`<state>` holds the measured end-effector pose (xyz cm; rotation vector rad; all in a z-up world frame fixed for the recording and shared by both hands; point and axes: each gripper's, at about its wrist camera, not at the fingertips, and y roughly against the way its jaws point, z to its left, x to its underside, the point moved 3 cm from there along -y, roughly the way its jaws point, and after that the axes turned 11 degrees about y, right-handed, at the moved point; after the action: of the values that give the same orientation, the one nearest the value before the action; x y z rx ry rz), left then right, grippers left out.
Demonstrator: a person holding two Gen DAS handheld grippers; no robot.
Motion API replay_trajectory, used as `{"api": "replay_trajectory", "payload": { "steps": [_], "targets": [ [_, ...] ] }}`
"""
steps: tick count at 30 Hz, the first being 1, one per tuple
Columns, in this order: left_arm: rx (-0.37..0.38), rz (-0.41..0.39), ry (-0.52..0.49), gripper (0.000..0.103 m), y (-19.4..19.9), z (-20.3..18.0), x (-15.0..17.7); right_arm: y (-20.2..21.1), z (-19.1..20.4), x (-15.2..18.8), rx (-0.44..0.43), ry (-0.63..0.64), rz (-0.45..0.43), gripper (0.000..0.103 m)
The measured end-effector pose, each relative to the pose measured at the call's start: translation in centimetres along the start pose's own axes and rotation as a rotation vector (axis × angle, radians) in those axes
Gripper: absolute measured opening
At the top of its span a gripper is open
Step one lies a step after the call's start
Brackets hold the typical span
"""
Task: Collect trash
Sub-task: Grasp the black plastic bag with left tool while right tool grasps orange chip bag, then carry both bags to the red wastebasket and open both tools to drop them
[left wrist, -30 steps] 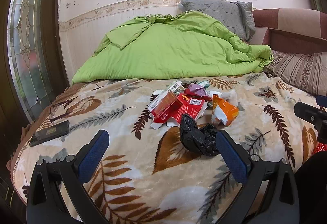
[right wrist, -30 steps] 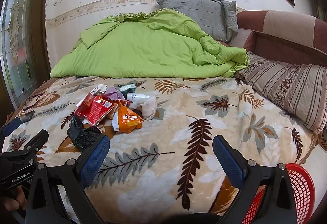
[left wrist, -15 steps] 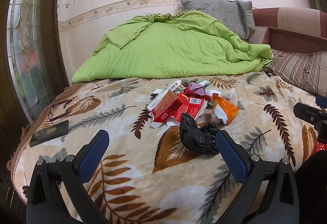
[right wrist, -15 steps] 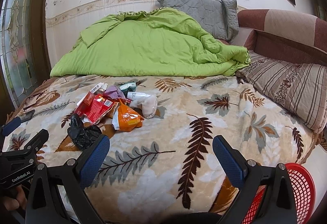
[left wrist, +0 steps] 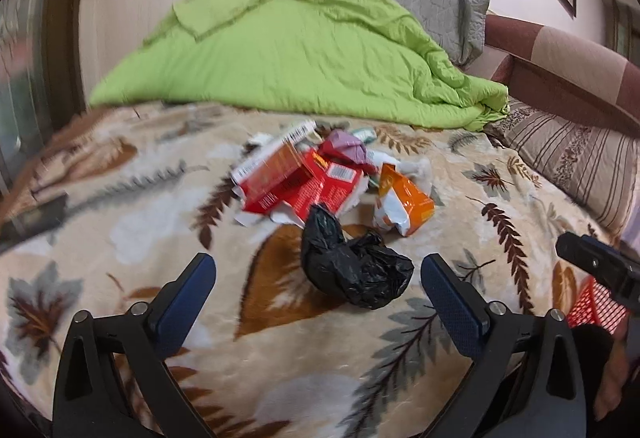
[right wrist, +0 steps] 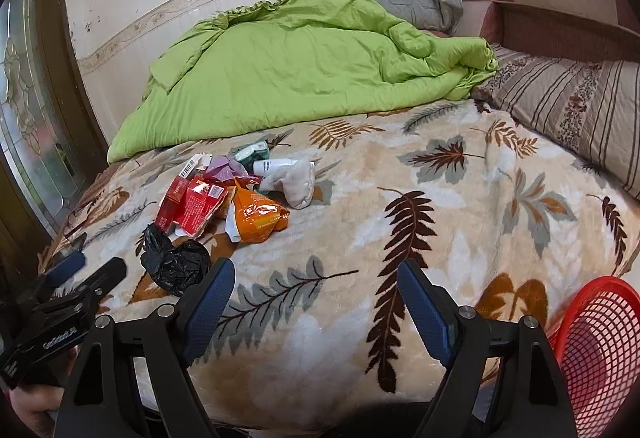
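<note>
1. Trash pile (right wrist: pixel 224 198): you find it on the leaf-print blanket (right wrist: pixel 400 238), at ten o'clock from your right gripper (right wrist: pixel 310 304); nothing collected yet.
2. Black bag (left wrist: pixel 352 266): crumpled, nearest item, at one o'clock just ahead of your left gripper (left wrist: pixel 316 278), whose fingers stand spread and empty.
3. Right gripper: jaws have just been closing, nothing between them, still apart.
4. Red basket (right wrist: pixel 592 350): at four o'clock, looks empty.
5. Writing: barcodes on the red cartons (right wrist: pixel 192 206); brand text unreadable.
</note>
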<state>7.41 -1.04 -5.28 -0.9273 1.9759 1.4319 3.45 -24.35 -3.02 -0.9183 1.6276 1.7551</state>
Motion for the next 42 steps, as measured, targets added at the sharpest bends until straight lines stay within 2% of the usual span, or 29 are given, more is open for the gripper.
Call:
{"api": "replay_trajectory", "payload": {
  "steps": [4, 8, 11, 13, 16, 20, 26, 27, 28, 29, 30, 42],
  "targets": [
    [0.016, 0.097, 0.011, 0.082, -2.9, -0.3, 0.0, -0.3, -0.1, -0.1, -0.011, 0.005, 0.010, 0.085],
    [0.014, 0.180, 0.017, 0.076, -5.8, -0.2, 0.2, -1.7, -0.2, -0.7, -0.057, -0.038, 0.031, 0.085],
    [0.024, 0.232, 0.024, 0.059, -7.6, -0.1, 0.3, -3.2, -0.1, -1.6, -0.088, -0.068, 0.037, 0.085],
    [0.044, 0.246, 0.040, 0.054, -8.4, 0.2, 0.2, -4.6, 0.4, -2.6, -0.123, -0.070, 0.032, 0.085],
    [0.052, 0.226, 0.044, 0.046, -8.3, 0.5, -0.1, -6.9, 1.0, -3.5, -0.145, -0.059, 0.052, 0.085],
    [0.039, 0.186, 0.043, 0.042, -7.8, 1.0, -0.6, -11.4, 2.0, -4.4, -0.220, -0.087, 0.150, 0.085],
    [0.019, 0.137, 0.031, 0.041, -7.0, 1.3, -1.1, -16.0, 3.6, -4.6, -0.256, -0.097, 0.229, 0.084],
    [0.013, 0.132, 0.020, 0.041, -6.9, 1.2, -1.1, -16.5, 4.0, -4.4, -0.253, -0.085, 0.244, 0.082],
    [0.012, 0.130, 0.013, 0.041, -6.9, 1.2, -1.0, -16.9, 4.3, -4.2, -0.254, -0.080, 0.259, 0.072],
    [0.009, 0.127, 0.006, 0.041, -6.8, 1.1, -1.0, -17.3, 4.6, -4.1, -0.255, -0.075, 0.274, 0.058],
    [0.006, 0.120, 0.001, 0.041, -6.7, 1.1, -1.0, -17.5, 4.8, -3.9, -0.254, -0.065, 0.288, 0.058],
    [-0.007, 0.068, -0.050, 0.041, -5.6, 0.1, -1.1, -12.4, 4.2, -4.0, -0.228, -0.018, 0.149, 0.057]
  ]
}}
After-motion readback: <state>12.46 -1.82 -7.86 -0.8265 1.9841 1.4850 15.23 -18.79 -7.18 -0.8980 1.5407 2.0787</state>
